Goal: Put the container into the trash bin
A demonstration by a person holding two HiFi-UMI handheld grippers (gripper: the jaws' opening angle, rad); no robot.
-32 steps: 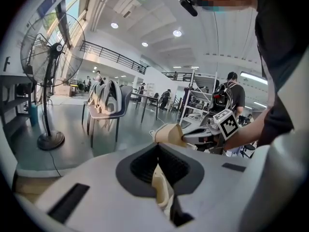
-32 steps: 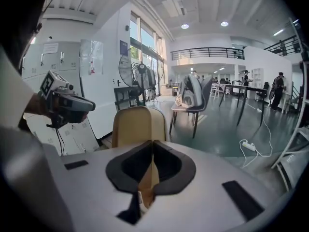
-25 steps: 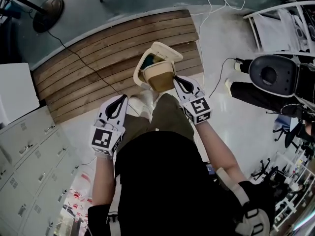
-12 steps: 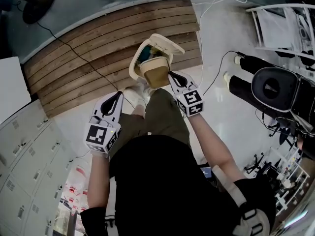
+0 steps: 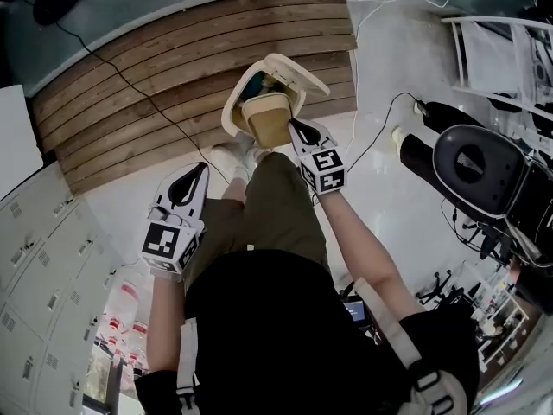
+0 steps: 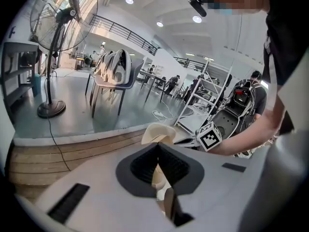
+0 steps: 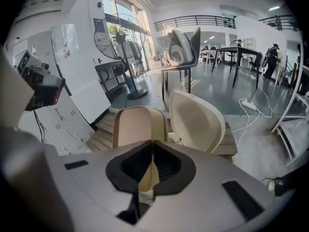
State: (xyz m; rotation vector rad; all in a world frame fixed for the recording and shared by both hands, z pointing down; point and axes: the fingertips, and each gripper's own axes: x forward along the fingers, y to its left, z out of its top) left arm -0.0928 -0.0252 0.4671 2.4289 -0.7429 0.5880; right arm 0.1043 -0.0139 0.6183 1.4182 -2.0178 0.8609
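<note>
A cream trash bin (image 5: 235,104) stands on the floor with its lid (image 5: 295,70) swung up and dark rubbish showing inside. My right gripper (image 5: 291,125) is shut on the near edge of a tan container (image 5: 267,119), which hangs at the bin's mouth. In the right gripper view the container (image 7: 132,126) rises just ahead of the right gripper (image 7: 152,145), left of the raised lid (image 7: 195,122). My left gripper (image 5: 200,169) hangs lower left of the bin, shut and empty; from the left gripper (image 6: 157,147) the bin's lid (image 6: 159,132) shows ahead.
The bin stands at the edge of a wooden slat platform (image 5: 173,67) crossed by a black cable (image 5: 130,85). White lockers (image 5: 43,266) line the left. A black chair (image 5: 479,171) and a white rack (image 5: 510,50) stand right. My own leg (image 5: 276,206) is under the grippers.
Both grippers have sunk. The right one has carried the container down closer into the bin's mouth. The left gripper stays shut and empty.
</note>
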